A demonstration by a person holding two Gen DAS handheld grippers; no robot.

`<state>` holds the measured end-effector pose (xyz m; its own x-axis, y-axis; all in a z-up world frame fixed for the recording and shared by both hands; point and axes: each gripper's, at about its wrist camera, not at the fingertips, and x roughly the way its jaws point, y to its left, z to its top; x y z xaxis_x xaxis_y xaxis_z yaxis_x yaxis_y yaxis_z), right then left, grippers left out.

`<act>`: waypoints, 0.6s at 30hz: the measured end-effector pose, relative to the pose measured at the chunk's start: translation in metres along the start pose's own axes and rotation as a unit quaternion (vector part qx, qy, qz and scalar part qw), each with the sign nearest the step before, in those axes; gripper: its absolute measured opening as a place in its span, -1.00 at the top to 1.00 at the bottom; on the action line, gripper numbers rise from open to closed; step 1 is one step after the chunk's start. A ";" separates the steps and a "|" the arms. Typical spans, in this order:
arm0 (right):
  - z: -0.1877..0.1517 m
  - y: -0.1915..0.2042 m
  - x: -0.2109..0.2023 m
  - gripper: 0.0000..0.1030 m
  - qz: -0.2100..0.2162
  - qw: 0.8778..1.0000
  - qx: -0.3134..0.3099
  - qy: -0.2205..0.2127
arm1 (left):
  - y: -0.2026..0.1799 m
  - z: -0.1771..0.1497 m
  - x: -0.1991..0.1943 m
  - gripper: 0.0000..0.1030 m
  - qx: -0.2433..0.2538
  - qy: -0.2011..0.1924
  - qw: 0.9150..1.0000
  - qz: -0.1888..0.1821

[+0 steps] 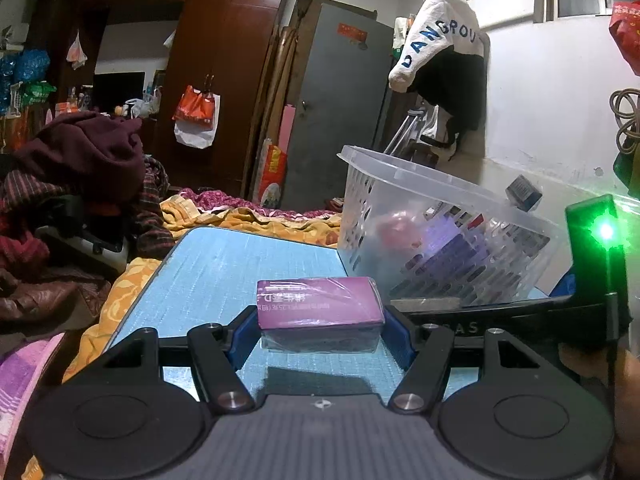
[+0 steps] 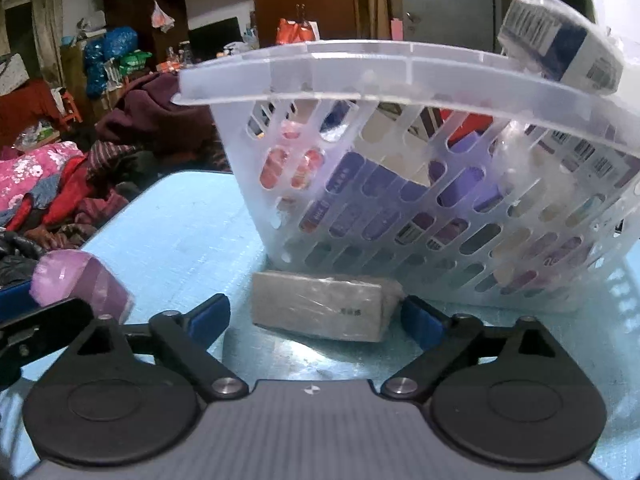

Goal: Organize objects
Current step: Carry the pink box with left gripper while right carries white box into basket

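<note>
A purple wrapped box (image 1: 320, 308) sits between the blue pads of my left gripper (image 1: 319, 316), which is shut on it just above the blue table top (image 1: 224, 264). The same box (image 2: 80, 280) shows at the left of the right wrist view. A grey wrapped box (image 2: 320, 312) lies on the table against the foot of the clear slotted basket (image 2: 360, 76). My right gripper (image 2: 314, 308) is open around it: the right pad is close to the box's end and the left pad stands clear. The basket (image 1: 400, 176) holds several boxes.
A blue-and-white box (image 2: 560, 48) rests tilted on the basket's far rim. The right gripper's body with a green light (image 1: 606, 232) stands beside the basket. A heap of clothes (image 1: 80, 168) and yellow bedding (image 1: 132, 280) border the table on the left.
</note>
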<state>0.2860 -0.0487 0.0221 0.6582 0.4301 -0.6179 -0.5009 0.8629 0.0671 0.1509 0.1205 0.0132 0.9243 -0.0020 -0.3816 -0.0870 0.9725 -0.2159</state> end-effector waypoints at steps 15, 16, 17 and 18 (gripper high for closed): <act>-0.022 -0.022 -0.085 -0.61 0.035 0.996 -0.033 -0.079 | 0.000 -0.002 -0.020 -0.33 -0.015 -0.048 0.997 -0.056; -0.021 -0.029 -0.101 -0.61 0.037 0.994 -0.035 -0.102 | -0.005 0.004 -0.024 -0.33 -0.015 -0.059 0.995 -0.077; -0.017 -0.036 -0.121 -0.61 0.034 0.990 -0.039 -0.132 | -0.012 0.011 -0.027 -0.33 -0.012 -0.074 0.993 -0.089; -0.010 -0.043 -0.135 -0.61 0.024 0.986 -0.038 -0.159 | -0.021 0.023 -0.030 -0.33 -0.011 -0.088 0.991 -0.099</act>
<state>0.2129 -0.1468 0.0953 0.7696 0.5423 -0.3370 -0.5687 0.8222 0.0243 0.1338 0.1055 0.0496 0.9746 -0.1491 -0.1672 0.0958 0.9520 -0.2906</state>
